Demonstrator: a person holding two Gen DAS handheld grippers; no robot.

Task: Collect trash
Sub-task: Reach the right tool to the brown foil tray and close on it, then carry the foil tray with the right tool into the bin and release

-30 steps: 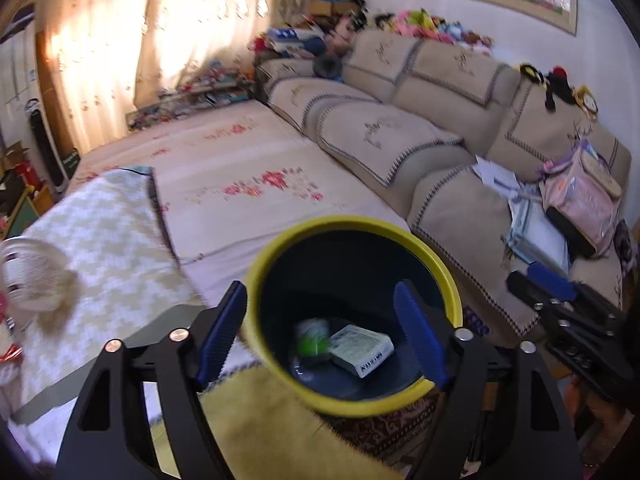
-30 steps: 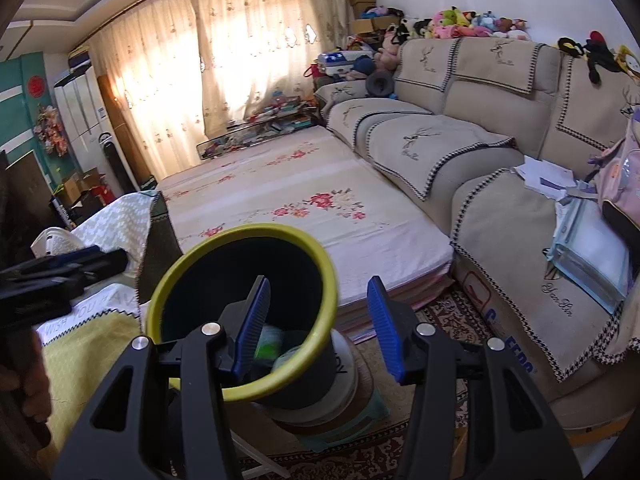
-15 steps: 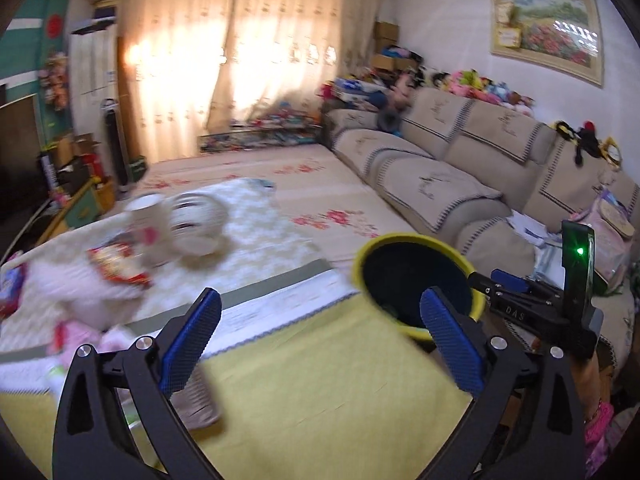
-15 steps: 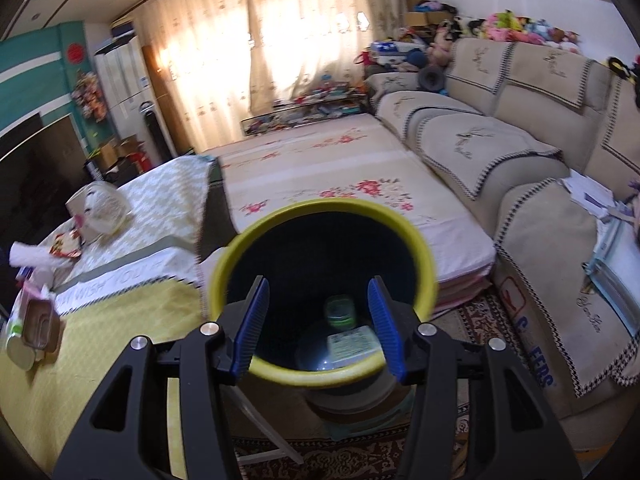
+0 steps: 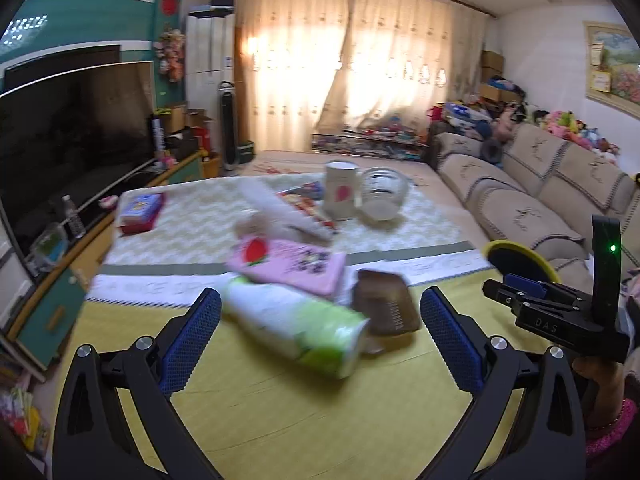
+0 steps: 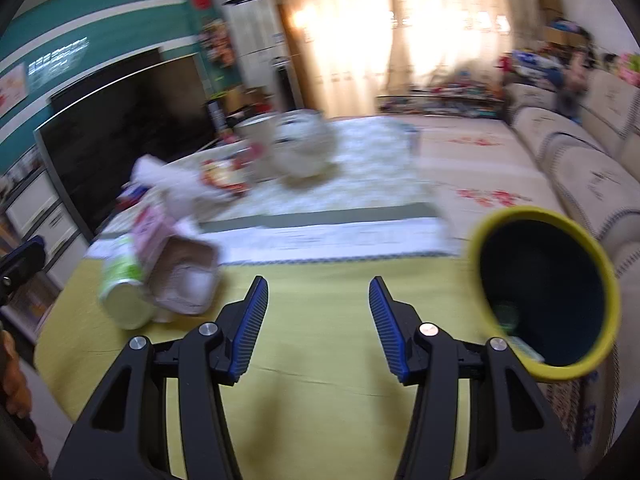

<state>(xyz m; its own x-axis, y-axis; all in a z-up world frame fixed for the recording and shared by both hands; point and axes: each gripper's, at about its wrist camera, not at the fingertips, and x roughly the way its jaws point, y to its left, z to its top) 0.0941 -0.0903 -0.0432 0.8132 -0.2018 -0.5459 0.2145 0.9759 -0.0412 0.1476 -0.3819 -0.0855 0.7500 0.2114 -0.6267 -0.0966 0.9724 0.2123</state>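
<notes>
From the left wrist we see our left gripper (image 5: 320,336) with its fingers spread wide and nothing between them, hanging over the yellow tablecloth (image 5: 320,420). Just ahead lie a green-and-white tube (image 5: 296,328), a brown tray (image 5: 384,308) and a pink packet (image 5: 292,266), all touching. The yellow-rimmed bin (image 5: 520,258) sits at the table's right edge, behind our right gripper (image 5: 520,292). From the right wrist, that gripper (image 6: 318,320) stands half open and empty; the bin (image 6: 548,292) is at right, some trash inside, the tube (image 6: 124,284) far left.
</notes>
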